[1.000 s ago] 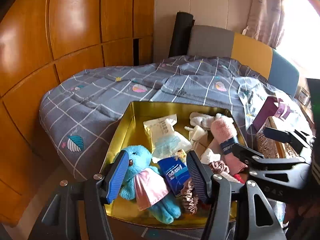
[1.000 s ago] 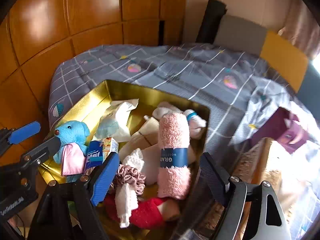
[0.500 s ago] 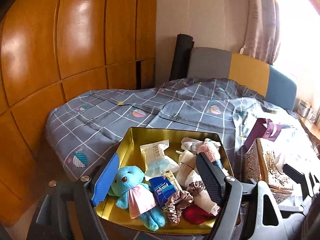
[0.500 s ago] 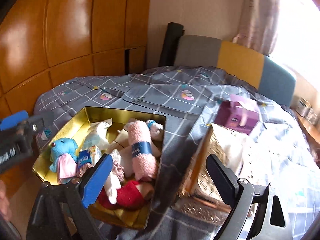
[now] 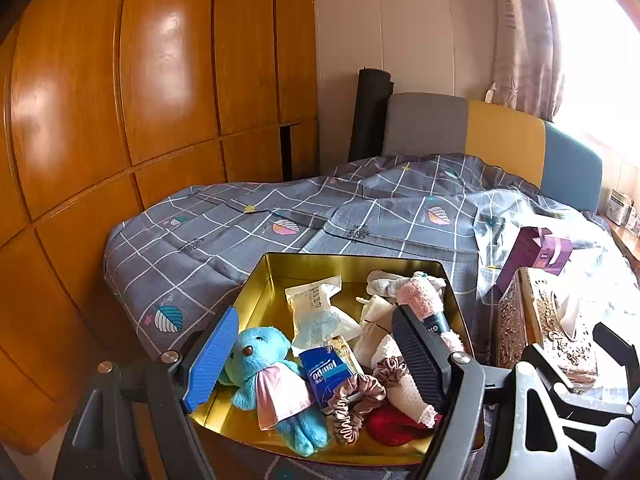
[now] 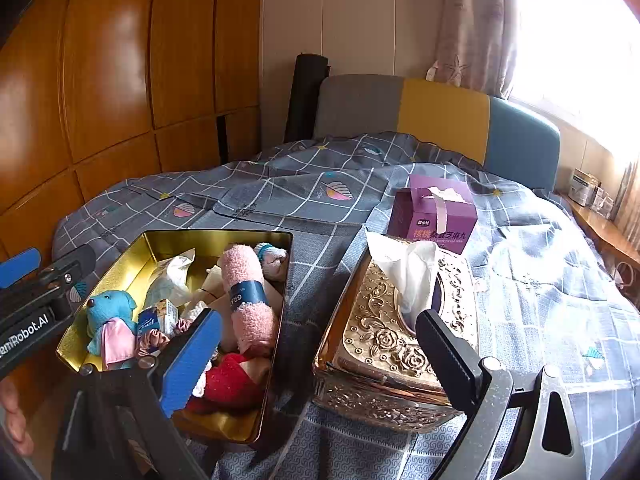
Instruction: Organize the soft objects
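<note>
A gold tin box (image 5: pixel 268 284) (image 6: pixel 136 256) sits on the bed's near edge, filled with soft items. Inside are a blue plush bear (image 5: pixel 264 364) (image 6: pixel 110 312), a pink rolled towel (image 5: pixel 424 300) (image 6: pixel 248 296), a blue tissue pack (image 5: pixel 326 372), a satin scrunchie (image 5: pixel 352 404), a white wipes packet (image 5: pixel 320 312) and a red cloth (image 6: pixel 232 380). My left gripper (image 5: pixel 316 356) is open and empty, held back above the box. My right gripper (image 6: pixel 320 356) is open and empty, over the gap between the box and an ornate gold tissue holder (image 6: pixel 388 344).
A purple carton (image 6: pixel 434 212) lies on the grey checked bedspread (image 6: pixel 280 188) behind the tissue holder. Wooden wardrobe doors (image 5: pixel 120 100) stand on the left. The padded headboard (image 6: pixel 440 116) and a bright window are at the back right.
Both grippers have pulled back and risen away from the box. The right gripper has also swung right, bringing the tissue holder and purple carton into view. Both stay open.
</note>
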The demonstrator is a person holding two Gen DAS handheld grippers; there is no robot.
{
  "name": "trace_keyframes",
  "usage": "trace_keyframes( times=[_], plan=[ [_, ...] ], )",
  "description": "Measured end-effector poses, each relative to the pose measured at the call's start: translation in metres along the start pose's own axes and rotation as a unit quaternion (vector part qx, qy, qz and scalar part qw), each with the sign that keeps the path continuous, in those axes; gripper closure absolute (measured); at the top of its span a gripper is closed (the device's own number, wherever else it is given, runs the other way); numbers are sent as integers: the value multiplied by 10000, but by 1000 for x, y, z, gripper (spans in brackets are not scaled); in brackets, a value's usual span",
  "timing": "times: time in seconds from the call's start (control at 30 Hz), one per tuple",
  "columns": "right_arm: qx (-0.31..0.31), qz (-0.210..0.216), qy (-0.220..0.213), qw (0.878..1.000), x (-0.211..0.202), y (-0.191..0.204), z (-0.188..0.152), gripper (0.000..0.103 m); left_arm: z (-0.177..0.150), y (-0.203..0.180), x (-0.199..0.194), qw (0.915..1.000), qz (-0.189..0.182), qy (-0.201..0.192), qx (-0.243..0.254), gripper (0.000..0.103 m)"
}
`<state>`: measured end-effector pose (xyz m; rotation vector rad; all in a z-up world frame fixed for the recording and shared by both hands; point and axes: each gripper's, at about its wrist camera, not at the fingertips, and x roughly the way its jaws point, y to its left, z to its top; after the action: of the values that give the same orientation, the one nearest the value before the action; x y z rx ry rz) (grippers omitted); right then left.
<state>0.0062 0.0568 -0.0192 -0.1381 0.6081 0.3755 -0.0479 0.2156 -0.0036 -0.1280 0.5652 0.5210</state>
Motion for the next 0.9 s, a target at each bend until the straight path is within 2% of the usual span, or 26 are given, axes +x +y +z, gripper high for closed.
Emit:
trace_keyframes(
  times=[0.9],
  plan=[
    [2,52,-3,10000,1,3,-1,5,-2,-1,1,10000,-8,51,6,23]
  ],
)
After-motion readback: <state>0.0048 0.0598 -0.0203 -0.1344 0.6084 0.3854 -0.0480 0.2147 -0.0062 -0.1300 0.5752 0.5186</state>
